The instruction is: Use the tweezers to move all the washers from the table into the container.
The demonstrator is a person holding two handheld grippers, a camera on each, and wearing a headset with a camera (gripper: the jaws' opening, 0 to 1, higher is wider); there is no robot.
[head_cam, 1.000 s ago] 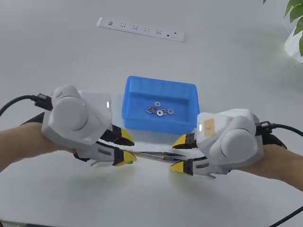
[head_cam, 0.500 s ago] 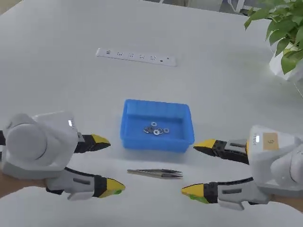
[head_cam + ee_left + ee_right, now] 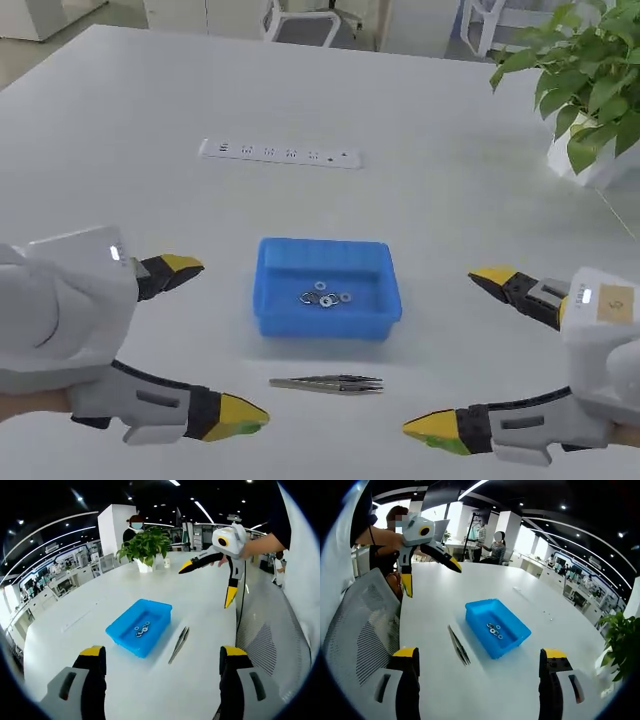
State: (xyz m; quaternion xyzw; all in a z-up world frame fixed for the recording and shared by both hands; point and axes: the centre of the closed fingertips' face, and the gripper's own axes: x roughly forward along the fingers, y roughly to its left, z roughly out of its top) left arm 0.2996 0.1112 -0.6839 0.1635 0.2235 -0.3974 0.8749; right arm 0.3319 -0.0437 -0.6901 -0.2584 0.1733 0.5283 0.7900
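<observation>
A blue container (image 3: pixel 385 300) stands mid-table with several washers (image 3: pixel 325 298) inside it. Just in front of it the metal tweezers (image 3: pixel 328 383) lie flat on the white table (image 3: pixel 450 180), with nothing holding them. My left gripper (image 3: pixel 215 340) is open wide to the left of the tweezers, and my right gripper (image 3: pixel 457 352) is open wide to their right. In the left gripper view the container (image 3: pixel 125 630) and tweezers (image 3: pixel 179 644) lie ahead of the open left gripper (image 3: pixel 162 655). The right gripper (image 3: pixel 479 653) faces the tweezers (image 3: pixel 458 645) and container (image 3: pixel 512 637).
A white power strip (image 3: pixel 280 154) lies beyond the container. A potted plant (image 3: pixel 580 80) stands at the far right corner. A mesh chair (image 3: pixel 365 625) is at the table's near edge. People stand in the office behind.
Both grippers have drawn apart, away from the tweezers, and their jaws have spread wider. The tweezers stay on the table. The head camera has tilted up.
</observation>
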